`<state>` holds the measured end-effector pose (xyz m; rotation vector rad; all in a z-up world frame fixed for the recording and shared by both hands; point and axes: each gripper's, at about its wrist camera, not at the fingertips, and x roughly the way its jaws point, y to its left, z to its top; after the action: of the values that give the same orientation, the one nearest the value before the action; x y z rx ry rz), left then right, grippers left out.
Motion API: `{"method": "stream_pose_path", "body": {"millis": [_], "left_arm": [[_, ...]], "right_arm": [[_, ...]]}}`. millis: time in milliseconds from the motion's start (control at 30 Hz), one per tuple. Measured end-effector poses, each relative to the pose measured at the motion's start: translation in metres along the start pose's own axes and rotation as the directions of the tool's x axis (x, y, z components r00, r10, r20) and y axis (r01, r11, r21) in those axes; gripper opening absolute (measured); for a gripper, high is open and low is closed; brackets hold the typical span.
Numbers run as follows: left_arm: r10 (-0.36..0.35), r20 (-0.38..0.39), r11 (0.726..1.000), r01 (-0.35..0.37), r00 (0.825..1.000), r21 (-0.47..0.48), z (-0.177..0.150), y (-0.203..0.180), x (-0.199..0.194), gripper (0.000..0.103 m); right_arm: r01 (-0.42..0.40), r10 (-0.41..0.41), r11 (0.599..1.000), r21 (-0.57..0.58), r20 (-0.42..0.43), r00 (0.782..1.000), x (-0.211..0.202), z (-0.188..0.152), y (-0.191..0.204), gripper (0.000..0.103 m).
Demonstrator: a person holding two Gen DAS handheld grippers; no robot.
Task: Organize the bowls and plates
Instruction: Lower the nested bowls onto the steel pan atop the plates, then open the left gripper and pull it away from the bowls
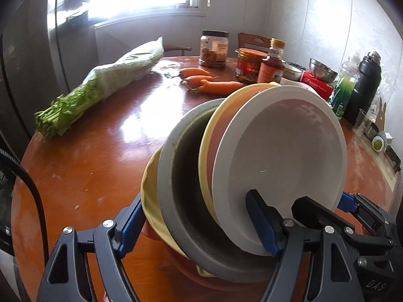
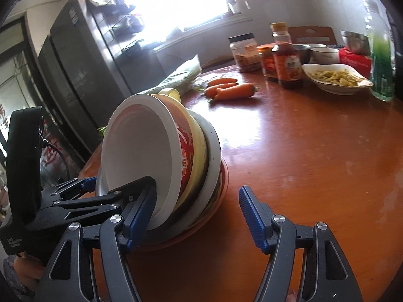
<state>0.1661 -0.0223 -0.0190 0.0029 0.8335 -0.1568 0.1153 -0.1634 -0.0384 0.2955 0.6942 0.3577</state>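
A nested stack leans steeply on the brown table (image 1: 95, 166): a white bowl (image 1: 282, 146) with a red printed side (image 2: 186, 151), inside a yellow bowl (image 1: 209, 136), a grey bowl (image 1: 181, 176), a yellow dish (image 1: 148, 196) and an orange plate (image 1: 191, 274). My left gripper (image 1: 196, 226) is shut on the stack, one finger inside the white bowl and the other behind the yellow dish. My right gripper (image 2: 196, 201) is open. Its left pad (image 2: 138, 224) lies against the white bowl's rim, and its right pad (image 2: 252, 221) hangs free over the table.
Behind the stack lie carrots (image 1: 214, 85) and bagged greens (image 1: 100, 85). Jars (image 1: 214, 47), a sauce bottle (image 1: 273, 63), a steel bowl (image 1: 322, 70), a black flask (image 1: 365, 85) and a white dish of food (image 2: 335, 78) crowd the far right. A dark fridge (image 2: 75, 75) stands past the table's left edge.
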Motion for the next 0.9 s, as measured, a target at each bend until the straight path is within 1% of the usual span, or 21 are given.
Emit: {"method": "stream_pose_path", "body": {"millis": [200,500,900], "left_arm": [[-0.002,-0.001,1.000,0.002,1.000,0.012,0.005,-0.013,0.005,0.077],[-0.001,0.004,1.000,0.001,1.000,0.002,0.004,-0.014,0.007,0.077],[0.009,0.029,1.000,-0.009,1.000,-0.003,0.000,-0.011,-0.002,0.077]], "right_arm": [[0.038,-0.038,0.999,0.013,0.017,0.999,-0.008,0.001,-0.010,0.070],[0.077,-0.078,0.997,0.021,0.025,0.997,-0.008,0.006,-0.014,0.070],[0.098,-0.099,0.995,0.031,0.052,0.994,-0.020,0.007,-0.013,0.071]]}}
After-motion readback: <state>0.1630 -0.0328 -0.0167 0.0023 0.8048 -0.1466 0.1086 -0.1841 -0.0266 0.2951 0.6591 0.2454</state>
